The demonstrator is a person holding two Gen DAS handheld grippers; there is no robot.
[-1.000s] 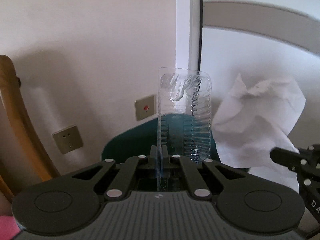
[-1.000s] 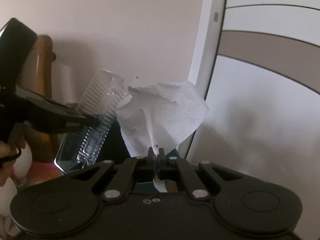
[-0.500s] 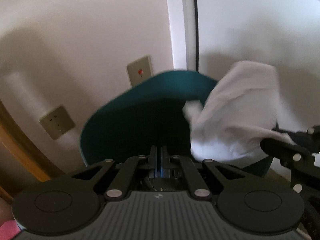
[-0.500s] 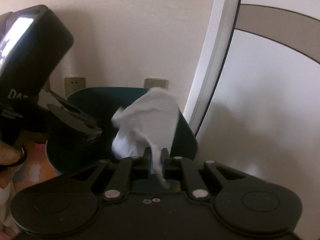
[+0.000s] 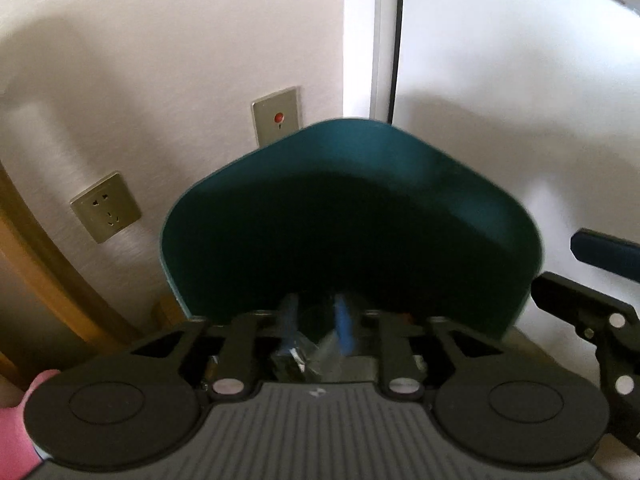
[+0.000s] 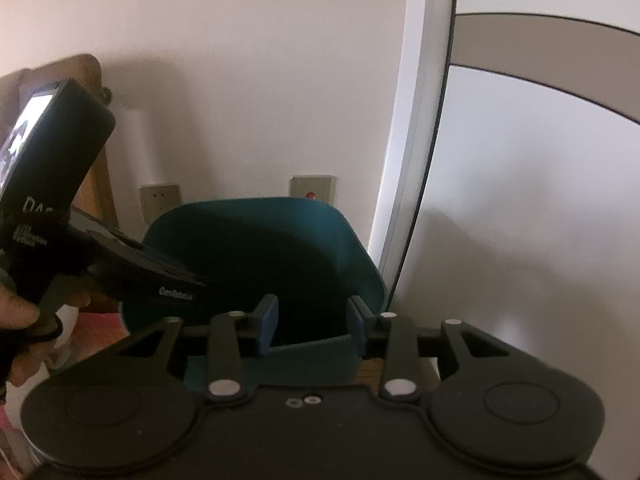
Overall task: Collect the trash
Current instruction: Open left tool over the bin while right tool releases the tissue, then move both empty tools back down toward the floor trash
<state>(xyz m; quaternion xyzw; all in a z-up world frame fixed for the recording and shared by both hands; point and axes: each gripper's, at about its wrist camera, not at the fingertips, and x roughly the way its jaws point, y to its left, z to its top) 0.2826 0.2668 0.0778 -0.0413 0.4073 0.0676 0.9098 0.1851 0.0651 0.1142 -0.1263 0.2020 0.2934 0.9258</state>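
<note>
Looking down along the left tool (image 5: 316,322), the left wrist view shows a dark teal bin (image 5: 360,168) standing on the floor against a pale wall. The tool's two blue-padded fingers (image 5: 344,324) stand apart over the bin's near edge, and its jaws are opening with nothing pinched between them. Below the fingers, low inside the bin, lies something clear and shiny, too blurred to name. Behind the bin, a wall socket (image 5: 105,207) sits at the left and a switch plate with a red dot (image 5: 277,116) just above the bin's rim. A white door frame (image 5: 384,40) rises behind the bin. The right tool (image 5: 592,272) enters from the right edge, beside the bin.

Turning to the right wrist view, the right tool (image 6: 312,322) points into the same teal bin (image 6: 320,216), its blue pads (image 6: 267,320) spread wide, the jaws opening and holding nothing. The bin's inside is dark, and no trash can be made out there. At the left, the left tool (image 6: 176,284) reaches over the bin's rim, held by a person's hand (image 6: 20,316). The socket (image 6: 159,196) and switch plate (image 6: 313,188) show on the wall behind.
</note>
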